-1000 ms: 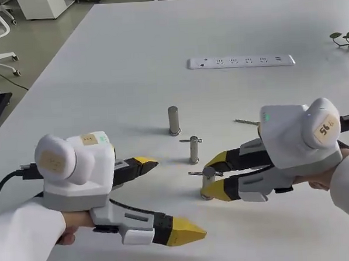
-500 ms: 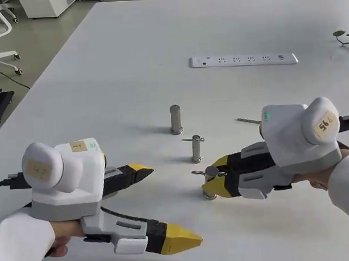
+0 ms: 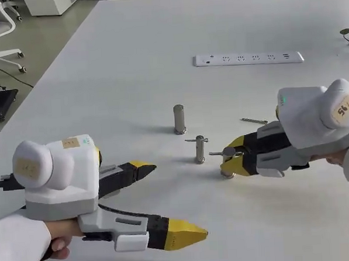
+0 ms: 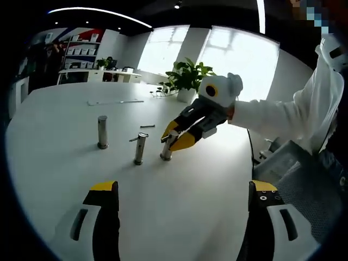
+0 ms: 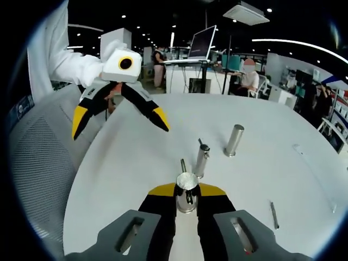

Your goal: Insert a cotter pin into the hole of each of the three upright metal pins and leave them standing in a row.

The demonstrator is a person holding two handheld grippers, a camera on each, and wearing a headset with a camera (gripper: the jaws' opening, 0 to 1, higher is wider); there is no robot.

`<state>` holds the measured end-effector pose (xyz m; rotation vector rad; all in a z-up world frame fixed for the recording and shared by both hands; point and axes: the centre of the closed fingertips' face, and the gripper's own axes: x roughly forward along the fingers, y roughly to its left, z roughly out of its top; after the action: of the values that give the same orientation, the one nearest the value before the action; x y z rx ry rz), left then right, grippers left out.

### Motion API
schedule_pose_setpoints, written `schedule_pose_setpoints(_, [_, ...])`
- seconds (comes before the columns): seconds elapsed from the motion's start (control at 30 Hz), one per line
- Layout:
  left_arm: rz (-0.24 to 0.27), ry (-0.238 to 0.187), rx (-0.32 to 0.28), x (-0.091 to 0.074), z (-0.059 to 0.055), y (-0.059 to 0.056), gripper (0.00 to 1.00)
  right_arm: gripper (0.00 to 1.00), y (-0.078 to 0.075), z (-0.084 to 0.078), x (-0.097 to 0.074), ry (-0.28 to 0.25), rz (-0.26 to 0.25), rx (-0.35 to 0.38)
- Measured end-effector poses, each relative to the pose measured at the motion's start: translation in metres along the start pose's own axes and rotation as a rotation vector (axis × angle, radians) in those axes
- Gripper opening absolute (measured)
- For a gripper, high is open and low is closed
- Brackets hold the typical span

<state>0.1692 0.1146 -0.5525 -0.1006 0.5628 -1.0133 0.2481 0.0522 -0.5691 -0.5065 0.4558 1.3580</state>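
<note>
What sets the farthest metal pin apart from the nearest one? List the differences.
The nearest pin carries a cotter pin crosswise near its top; the farthest pin has none. The farthest pin stands free; the nearest pin is clamped in the right claw. Both are upright metal cylinders on the white table.

Head view: above near edge, facing down and far across table (image 3: 130, 62) | left gripper view: low, near-left, facing right gripper (image 4: 171, 138) from mid-range | right gripper view: close on nearest pin (image 5: 186, 187), facing left gripper (image 5: 120, 130) | shared: three metal pins (image 3: 200, 149).
</note>
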Motion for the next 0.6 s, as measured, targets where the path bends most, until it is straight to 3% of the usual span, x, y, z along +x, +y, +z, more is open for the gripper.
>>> schedule_pose_setpoints(0.17, [0.006, 0.014, -0.005, 0.0, -0.004, 0.002, 0.99, 0.08, -0.016, -0.012, -0.007, 0.03, -0.022, 0.01])
schedule_pose_setpoints(0.3, [0.017, 0.0, -0.016, 0.0, -0.003, 0.005, 0.99, 0.08, -0.027, -0.021, -0.013, 0.012, -0.019, 0.042])
schedule_pose_setpoints(0.5, [0.022, 0.015, -0.017, -0.002, -0.006, 0.007, 0.99, 0.08, -0.024, -0.019, -0.013, -0.026, -0.005, 0.081])
schedule_pose_setpoints(0.6, [0.027, 0.021, -0.021, -0.003, -0.008, 0.008, 0.99, 0.08, -0.021, -0.016, -0.012, -0.038, 0.007, 0.06])
